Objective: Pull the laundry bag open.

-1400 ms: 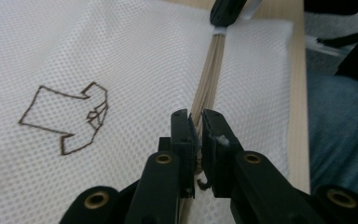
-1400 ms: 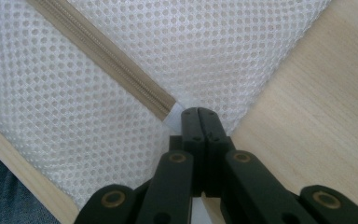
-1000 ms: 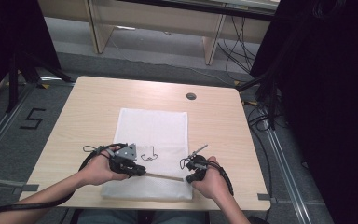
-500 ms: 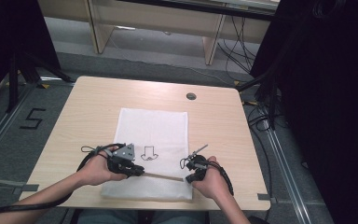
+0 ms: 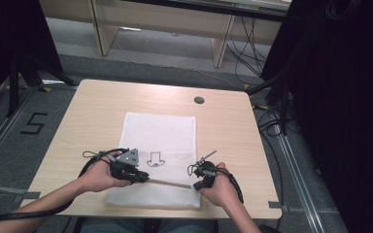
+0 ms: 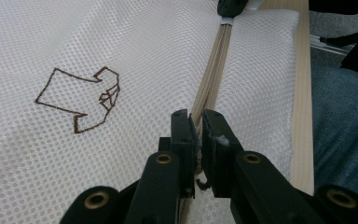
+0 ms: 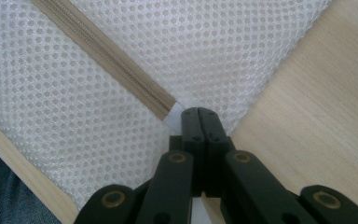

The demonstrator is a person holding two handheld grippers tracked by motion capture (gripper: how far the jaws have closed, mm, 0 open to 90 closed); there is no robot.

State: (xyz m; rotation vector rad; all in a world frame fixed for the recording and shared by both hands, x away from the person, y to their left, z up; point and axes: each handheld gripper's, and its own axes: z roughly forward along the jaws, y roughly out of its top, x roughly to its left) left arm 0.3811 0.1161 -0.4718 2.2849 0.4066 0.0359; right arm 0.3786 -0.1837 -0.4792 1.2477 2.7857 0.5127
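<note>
One white mesh laundry bag lies on the table, bearing one arrow mark and one beige zipper. Two grippers work it: the left gripper pinches the zipper, and the right gripper is clenched on the zipper's end.

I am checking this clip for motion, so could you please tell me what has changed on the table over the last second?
Nothing has visibly changed. The left tongs stay closed on the beige zipper of the white mesh bag, the right tongs stay shut on the zipper's end, and both hands remain over the bag's near edge on the light wooden table.
</note>
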